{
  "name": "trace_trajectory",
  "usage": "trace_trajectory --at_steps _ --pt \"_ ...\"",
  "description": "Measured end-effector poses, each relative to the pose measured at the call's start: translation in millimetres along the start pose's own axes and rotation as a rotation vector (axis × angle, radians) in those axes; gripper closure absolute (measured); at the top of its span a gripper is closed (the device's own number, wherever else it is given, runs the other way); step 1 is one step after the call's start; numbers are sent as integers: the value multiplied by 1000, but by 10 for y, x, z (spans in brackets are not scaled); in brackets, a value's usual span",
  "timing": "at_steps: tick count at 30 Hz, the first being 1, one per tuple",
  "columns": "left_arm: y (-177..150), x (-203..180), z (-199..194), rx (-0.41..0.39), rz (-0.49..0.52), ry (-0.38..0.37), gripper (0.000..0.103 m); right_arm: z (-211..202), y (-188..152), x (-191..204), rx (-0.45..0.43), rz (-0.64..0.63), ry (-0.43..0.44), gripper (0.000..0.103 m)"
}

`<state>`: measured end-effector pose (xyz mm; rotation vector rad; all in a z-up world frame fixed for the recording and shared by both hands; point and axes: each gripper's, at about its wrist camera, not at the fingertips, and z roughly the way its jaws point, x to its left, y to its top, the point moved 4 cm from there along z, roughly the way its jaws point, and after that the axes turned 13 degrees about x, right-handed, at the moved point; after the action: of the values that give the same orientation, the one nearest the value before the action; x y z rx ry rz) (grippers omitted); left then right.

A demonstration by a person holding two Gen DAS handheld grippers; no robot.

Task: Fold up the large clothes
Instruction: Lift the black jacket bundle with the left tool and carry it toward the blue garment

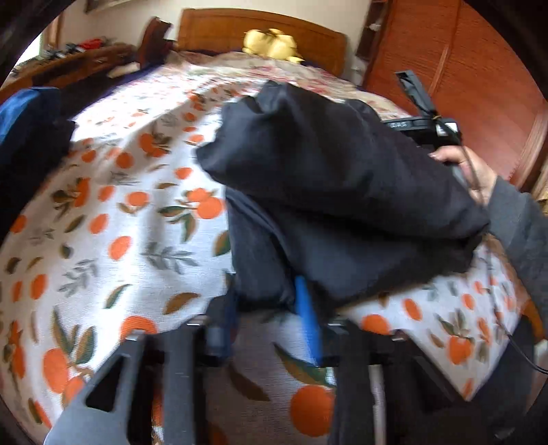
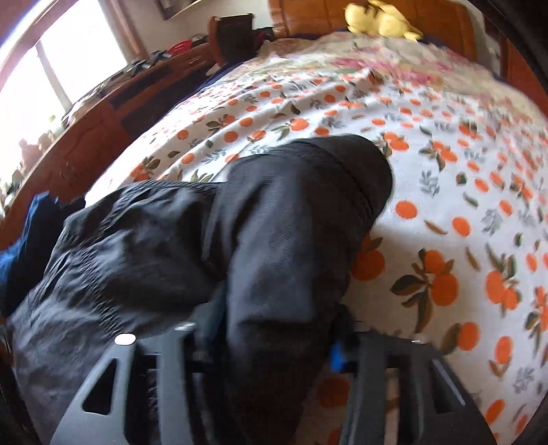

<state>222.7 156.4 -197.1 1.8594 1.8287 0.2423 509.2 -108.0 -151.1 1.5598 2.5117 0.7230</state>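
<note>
1. Between the fingers of the left gripper [image 1: 265, 308], a bunched edge of the black garment [image 1: 335, 191] is clamped above the orange-print bedspread [image 1: 137, 219].
2. Ahead of the right gripper [image 2: 274, 339], the same garment [image 2: 212, 239] drapes from its closed fingers.
3. Beyond both grippers, a yellow plush toy [image 1: 270, 42] lies by the headboard [image 1: 212, 30].

Your right gripper [image 2: 274, 328] fingertips are buried under the black garment [image 2: 212, 246]; the blue cloth [image 2: 30, 232] is cropped at frame left.

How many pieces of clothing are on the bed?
2: a black garment held up by both grippers mid-bed, and a blue garment at the bed's left edge. More may be hidden.
</note>
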Motion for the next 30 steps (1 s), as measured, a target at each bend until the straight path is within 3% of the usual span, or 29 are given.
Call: trace_trajectory --at_steps 3,11,20,26,30 --pt "26 14 -98 -13 -4 -38 88 -232 -47 95 -47 -28 -17 72" --pt "80 39 -769 -153 12 15 92 -892 -193 707 -171 -95 -97 80" --pt "111 843 -1876 -302 -36 122 93 -1219 -26 1939 -248 -247 -111 86" --pt "217 1516 -2926 -424 -82 272 93 -1376 369 2925 -320 -316 -63 86" --pt "176 2098 -3410 -447 -149 421 93 -1391 702 3637 -354 -367 -4 86"
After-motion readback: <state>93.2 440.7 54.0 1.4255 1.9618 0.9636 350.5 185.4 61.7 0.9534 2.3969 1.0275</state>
